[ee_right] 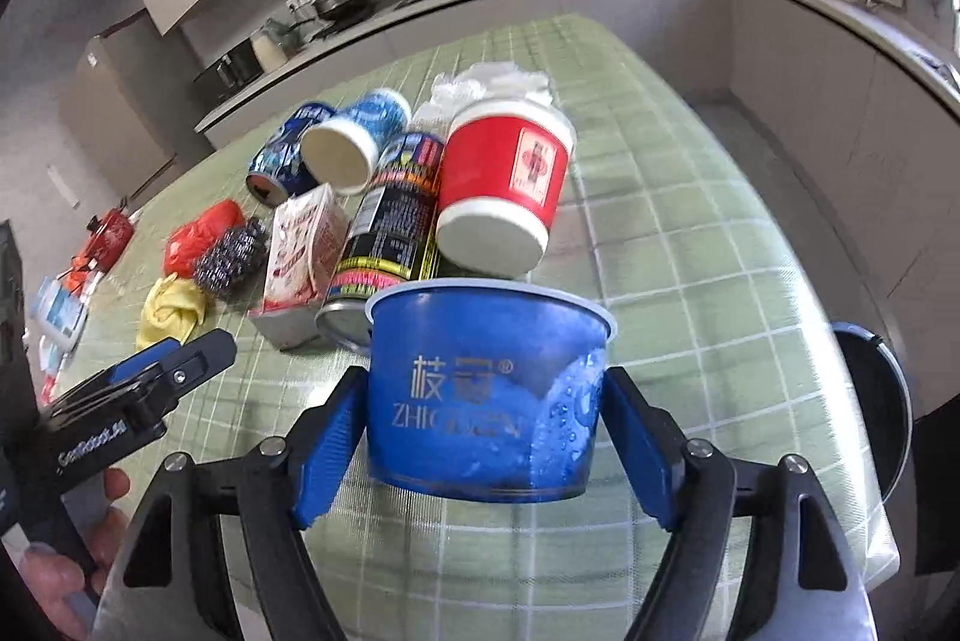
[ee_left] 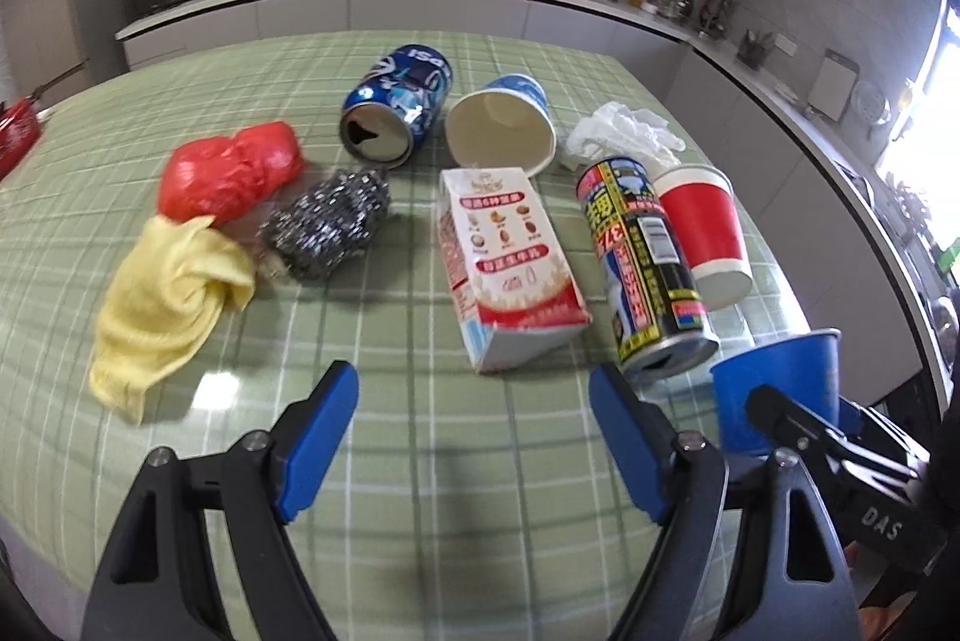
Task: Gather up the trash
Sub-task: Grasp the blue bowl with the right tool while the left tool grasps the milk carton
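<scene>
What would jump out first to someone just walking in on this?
A blue paper bowl sits upright between the right gripper fingers, right at the camera. Behind it, trash is strewn over the green checked table: a milk carton mid-table, a red cup lying right, a red bag left.

The green checked tabletop (ee_left: 420, 461) carries 2 cans, a milk carton (ee_left: 510, 269), paper cups, steel wool (ee_left: 324, 221) and a yellow cloth (ee_left: 168, 305).

Blue bowl (ee_right: 486, 401) hides black can's (ee_right: 384, 245) mouth.
</scene>
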The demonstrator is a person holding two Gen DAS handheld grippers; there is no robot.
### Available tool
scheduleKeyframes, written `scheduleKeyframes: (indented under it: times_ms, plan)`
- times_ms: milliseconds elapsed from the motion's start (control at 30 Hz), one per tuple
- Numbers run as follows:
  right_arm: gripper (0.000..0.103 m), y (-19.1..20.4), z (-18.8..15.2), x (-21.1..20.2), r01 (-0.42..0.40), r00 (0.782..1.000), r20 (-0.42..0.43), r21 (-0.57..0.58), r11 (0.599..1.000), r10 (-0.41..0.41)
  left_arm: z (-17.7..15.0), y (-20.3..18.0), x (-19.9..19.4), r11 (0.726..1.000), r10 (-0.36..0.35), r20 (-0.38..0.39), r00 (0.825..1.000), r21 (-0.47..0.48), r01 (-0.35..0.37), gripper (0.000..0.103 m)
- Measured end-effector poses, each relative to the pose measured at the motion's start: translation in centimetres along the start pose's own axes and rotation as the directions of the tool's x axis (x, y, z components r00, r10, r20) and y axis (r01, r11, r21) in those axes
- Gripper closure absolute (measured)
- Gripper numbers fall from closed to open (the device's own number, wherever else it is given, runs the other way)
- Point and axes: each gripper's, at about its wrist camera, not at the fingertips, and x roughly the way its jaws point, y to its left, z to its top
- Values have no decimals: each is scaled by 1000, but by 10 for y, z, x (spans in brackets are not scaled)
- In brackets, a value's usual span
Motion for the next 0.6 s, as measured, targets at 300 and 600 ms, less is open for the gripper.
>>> scheduleKeyframes:
  times_ms: [300, 600]
  plan:
    - [24, -13, 31, -22, 76, 988, 130, 43, 996, -81, 27, -4, 26, 1000, -20, -15, 1000, 15, 20, 22]
    - [24, -33, 74, -10, 76, 980, 181, 26, 997, -79, 52, -14, 67, 1000, 23, -33, 999, -8, -23, 24]
